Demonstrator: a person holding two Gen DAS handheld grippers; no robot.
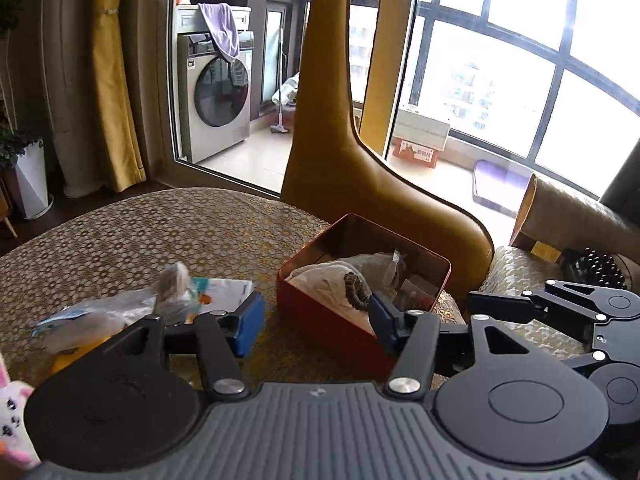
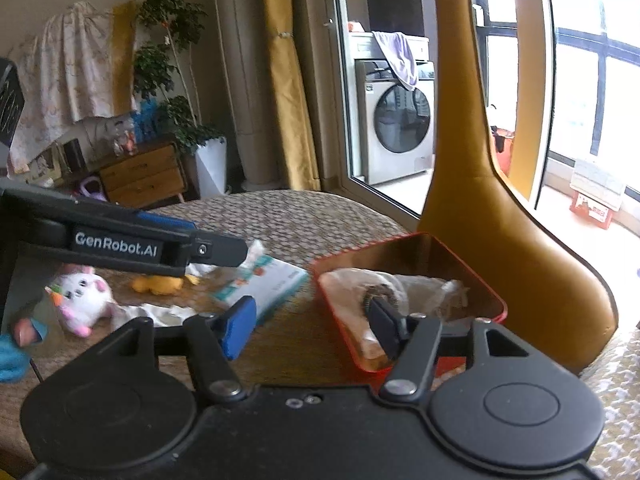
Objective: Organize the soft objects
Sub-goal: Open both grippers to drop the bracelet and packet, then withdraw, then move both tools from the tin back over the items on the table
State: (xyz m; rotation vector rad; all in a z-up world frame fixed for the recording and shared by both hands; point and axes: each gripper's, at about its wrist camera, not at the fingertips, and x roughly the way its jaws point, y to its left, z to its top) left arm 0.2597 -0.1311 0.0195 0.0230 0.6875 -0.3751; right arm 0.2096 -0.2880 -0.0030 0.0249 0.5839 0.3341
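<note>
At the bottom of each wrist view, the left gripper (image 1: 316, 322) and right gripper (image 2: 314, 328) both stand with jaws spread apart, holding nothing. Just beyond, at centre right, the red tin (image 1: 320, 300) (lid off) holds a white cloth (image 1: 324, 278); a plush bunny (image 2: 82, 296) lies at lower left on the table (image 1: 140, 232).

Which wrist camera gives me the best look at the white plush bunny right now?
The right wrist view: the white plush bunny lies whole on the table, face and pink ears visible. The left wrist view catches only a sliver of it at the left frame edge.
</note>
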